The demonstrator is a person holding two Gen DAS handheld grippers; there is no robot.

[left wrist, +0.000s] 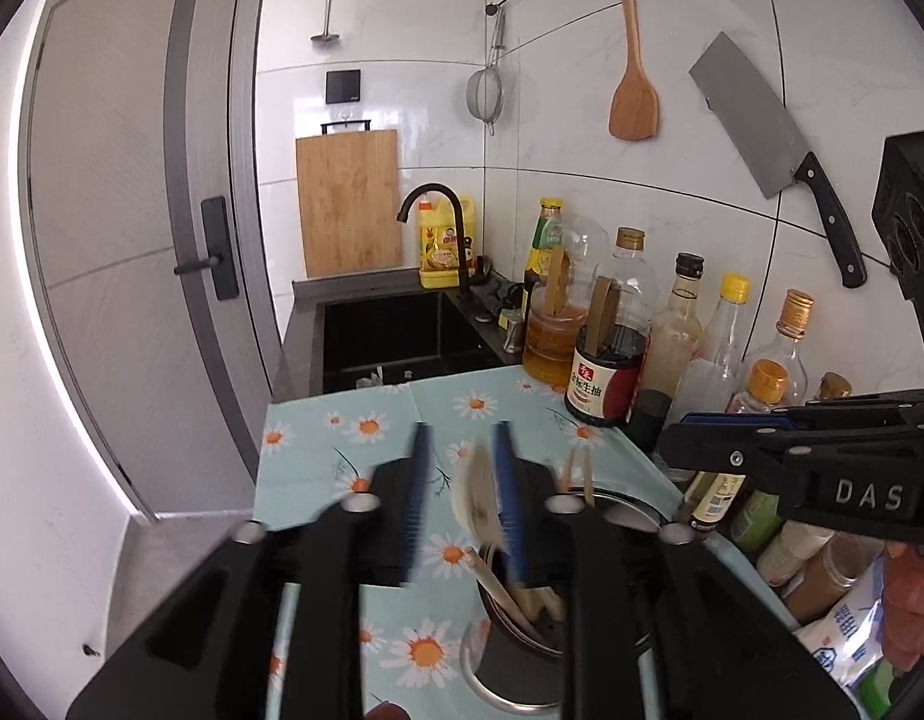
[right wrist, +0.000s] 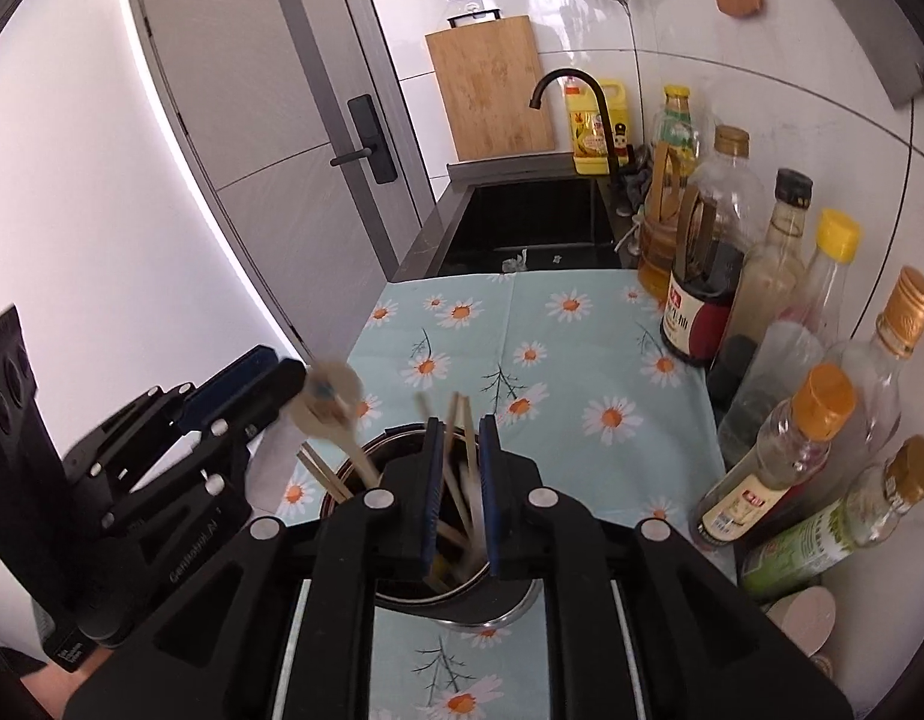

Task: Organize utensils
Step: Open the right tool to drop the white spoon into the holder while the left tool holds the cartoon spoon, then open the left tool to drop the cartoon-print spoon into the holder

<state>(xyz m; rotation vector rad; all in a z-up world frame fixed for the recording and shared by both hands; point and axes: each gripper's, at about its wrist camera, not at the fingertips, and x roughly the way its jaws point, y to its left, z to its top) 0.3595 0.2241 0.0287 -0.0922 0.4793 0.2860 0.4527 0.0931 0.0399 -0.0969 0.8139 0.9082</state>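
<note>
left tongs (left wrist: 459, 495) are seen parted, a pale spoon (right wrist: 330, 405) just beside one pad, grip unclear. right tongs (right wrist: 460, 489) are narrowly parted around chopsticks (right wrist: 462, 456) standing in the metal holder (right wrist: 462, 603) on the counter (right wrist: 582, 348); task judged nearly done.

Utensils (right wrist: 456, 480) in holder (right wrist: 492, 600), bottles (right wrist: 774, 276) right, sink (right wrist: 534, 228) seemingly behind

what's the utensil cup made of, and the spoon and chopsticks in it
Utensil cup: looks like metal, probably stainless steel, with a shiny rim and a dark inside. Spoon: pale and matte, likely light wood or plastic; motion blur leaves it open. Chopsticks: tan, matte, thin sticks, apparently bamboo or wood.
</note>
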